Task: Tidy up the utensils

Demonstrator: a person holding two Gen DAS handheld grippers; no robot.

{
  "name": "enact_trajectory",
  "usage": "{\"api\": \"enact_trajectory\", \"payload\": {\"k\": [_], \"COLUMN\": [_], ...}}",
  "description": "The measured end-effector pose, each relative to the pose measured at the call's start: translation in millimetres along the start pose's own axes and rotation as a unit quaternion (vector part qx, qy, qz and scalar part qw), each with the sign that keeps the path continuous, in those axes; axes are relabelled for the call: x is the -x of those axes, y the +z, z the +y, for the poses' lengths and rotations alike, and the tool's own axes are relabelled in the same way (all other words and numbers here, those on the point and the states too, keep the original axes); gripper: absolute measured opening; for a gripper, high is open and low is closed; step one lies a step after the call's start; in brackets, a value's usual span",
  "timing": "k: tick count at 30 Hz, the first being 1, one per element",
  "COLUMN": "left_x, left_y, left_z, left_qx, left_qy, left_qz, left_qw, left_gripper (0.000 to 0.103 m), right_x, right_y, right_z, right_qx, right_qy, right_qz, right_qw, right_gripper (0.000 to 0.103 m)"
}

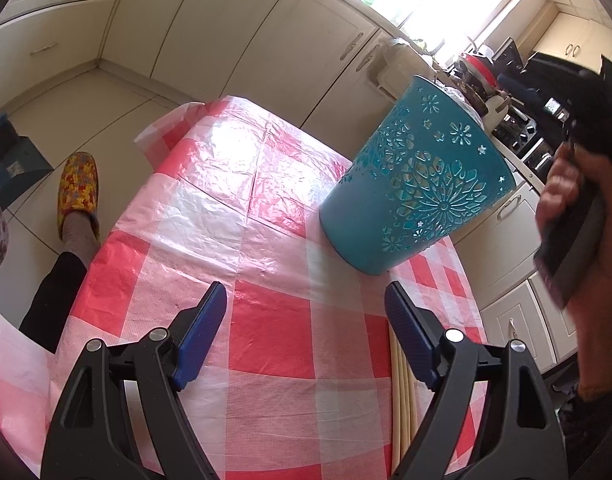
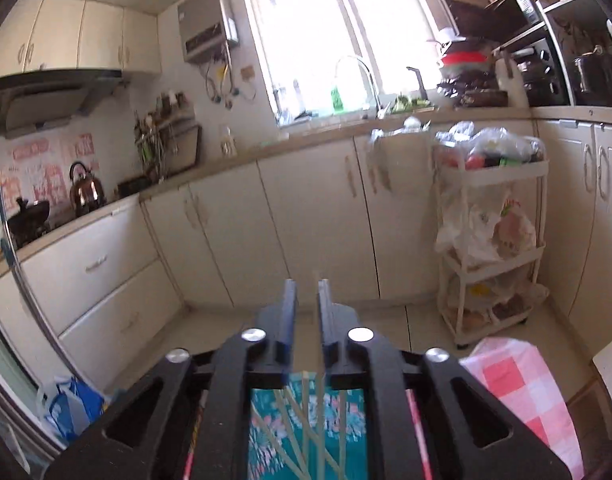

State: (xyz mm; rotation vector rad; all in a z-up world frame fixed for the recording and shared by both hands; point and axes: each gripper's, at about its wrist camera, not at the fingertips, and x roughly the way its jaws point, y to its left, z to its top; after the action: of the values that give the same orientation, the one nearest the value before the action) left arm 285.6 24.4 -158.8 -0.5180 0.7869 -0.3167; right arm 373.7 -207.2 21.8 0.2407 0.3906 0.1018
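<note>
Left wrist view: the left tongs (image 1: 306, 304) hang above the desk (image 1: 266, 344), which is covered with a red-and-white checked plastic cloth. Their blue-padded fingers (image 1: 204, 336) stand wide apart with nothing between them. A teal holder (image 1: 417, 184) with cut-out flower patterns stands toward the far right part of the desk, near its right edge. What it contains cannot be seen from this side. A few pale chopsticks (image 1: 403, 396) lie flat on the cloth near the right edge at the near end, partly hidden under the right-hand finger. At the right border of the view, a hand (image 1: 565, 200) grips the dark handle of the other tool, well above the desk. Beyond the left edge of the desk, a foot in a yellow patterned slipper (image 1: 78, 188) rests on the tiled floor.

Right wrist view: the right tongs (image 2: 306, 300) point out across the kitchen toward cream cabinets (image 2: 306, 220), held high above the desk. Their fingers stand close together with a narrow slit between, and a thin pale stick appears to run along the right-hand finger. Whether they pinch it cannot be told for certain. Directly below the tool body, the teal holder (image 2: 266, 432) shows its open top, with several chopsticks (image 2: 306, 436) leaning crossed inside it. A corner of the checked desk (image 2: 517, 388) shows at the lower right. A white trolley (image 2: 493, 240) loaded with bags stands against the cabinets.
</note>
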Motion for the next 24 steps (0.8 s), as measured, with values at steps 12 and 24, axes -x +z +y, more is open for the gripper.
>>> {"api": "enact_trajectory", "payload": {"k": [12,24], "left_x": [1.1,5.6], "left_y": [-0.5,-0.1], "left_z": [-3.3,3.9], "left_qx": [-0.003,0.013], "left_qy": [0.01,0.024], "left_qz": [-0.001,-0.018], "left_qw": [0.9999,0.9995], "left_gripper": [0.077,0.079], "right_x": [95.6,107.6], "right_y": [-122.5,-205.1], "right_z": [-35.7,-66.0], "right_qx": [0.0,-0.058], "right_qy": [0.025,-0.044], "right_qz": [0.153,0.221], "right_qw": [0.988,0.973], "right_gripper": [0.024,0.026]}}
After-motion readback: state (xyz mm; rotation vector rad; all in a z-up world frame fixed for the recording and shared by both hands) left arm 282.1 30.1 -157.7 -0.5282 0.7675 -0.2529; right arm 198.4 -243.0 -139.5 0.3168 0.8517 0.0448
